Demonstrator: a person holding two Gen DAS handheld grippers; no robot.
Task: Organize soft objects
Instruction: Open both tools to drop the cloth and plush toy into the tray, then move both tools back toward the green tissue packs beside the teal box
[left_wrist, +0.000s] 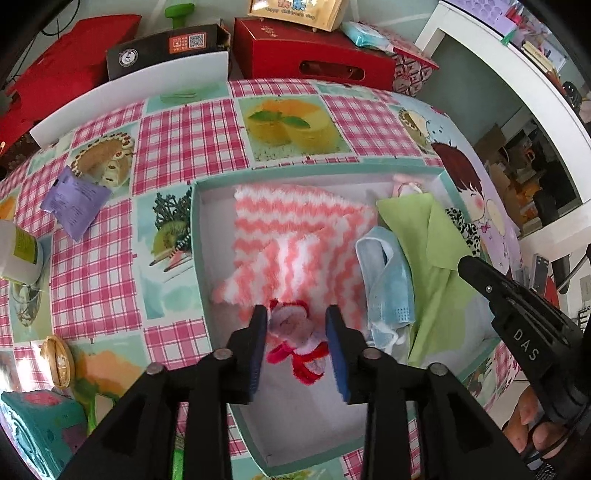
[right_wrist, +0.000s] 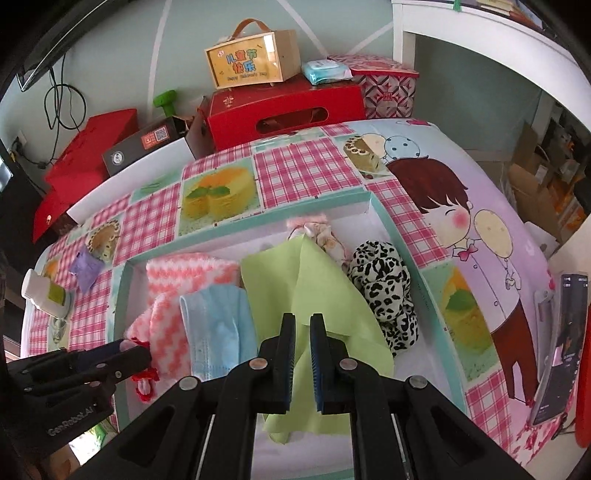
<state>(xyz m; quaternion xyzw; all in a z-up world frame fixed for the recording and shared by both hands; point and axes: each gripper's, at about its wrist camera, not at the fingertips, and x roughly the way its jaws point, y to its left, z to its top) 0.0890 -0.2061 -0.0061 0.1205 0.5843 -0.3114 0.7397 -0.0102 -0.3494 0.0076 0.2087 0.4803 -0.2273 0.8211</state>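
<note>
1. Two grippers over the teal-rimmed shallow box (left_wrist: 195, 236) on the checked tablecloth (left_wrist: 177, 144), both aimed steeply down into it.
2. Left gripper (left_wrist: 297, 347): jaws parted, straddling a small red-and-white fuzzy toy (left_wrist: 295, 332). Left pad looks to be at the toy's edge, right pad clear of it; not clamped as far as this view shows. The toy lies on the box floor at the near end, long axis running from the near rim toward the far wall, overlapping the edge of the pink-and-white zigzag cloth (left_wrist: 295, 229).
3. Right gripper (right_wrist: 303, 354): clenched on the green cloth (right_wrist: 314, 280), fabric pinched between the pads. The cloth's long axis runs near-to-far along the box, its pointed far corner toward the back wall, the near end hanging below the pads.
4. Blue face mask (right_wrist: 218, 325) lies between the zigzag cloth and the green cloth, lengthwise near-to-far.
5. Leopard-print fabric (right_wrist: 384, 291) is bunched against the right wall; a small pale pink item (right_wrist: 314, 229) sits at the far wall.
6. Outside the box: purple sachet (left_wrist: 74, 201), white bottle (left_wrist: 18, 254).
</note>
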